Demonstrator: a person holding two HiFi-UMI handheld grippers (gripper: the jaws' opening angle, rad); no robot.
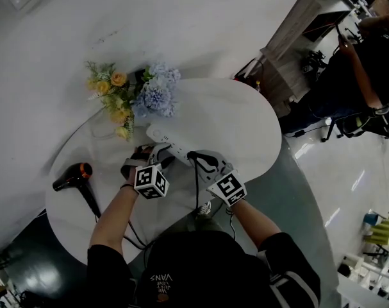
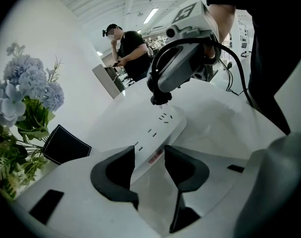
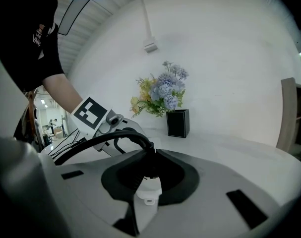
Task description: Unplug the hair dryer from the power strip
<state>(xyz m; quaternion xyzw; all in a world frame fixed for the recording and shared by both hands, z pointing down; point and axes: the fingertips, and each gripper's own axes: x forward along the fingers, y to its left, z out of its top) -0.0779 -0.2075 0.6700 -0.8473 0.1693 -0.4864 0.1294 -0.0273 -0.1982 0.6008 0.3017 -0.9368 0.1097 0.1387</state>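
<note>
A white power strip [image 1: 170, 147] lies on the round white table [image 1: 245, 120]. My left gripper [image 1: 159, 157] straddles its near end, and in the left gripper view [image 2: 149, 165] both dark pads press against the strip's [image 2: 157, 130] sides. My right gripper [image 1: 195, 156] is shut on the black plug [image 3: 149, 168] of the dryer's cord [image 1: 196, 188]. In the left gripper view the plug [image 2: 160, 99] hangs just above the strip's sockets with its prongs showing. The black and orange hair dryer [image 1: 75, 174] lies at the table's left, away from both grippers.
A bunch of blue and yellow flowers [image 1: 133, 95] in a black vase [image 2: 66, 145] stands just behind the strip. A wooden cabinet [image 1: 303, 37] and a seated person [image 1: 367, 56] are beyond the table's right edge. The cord runs off the near edge.
</note>
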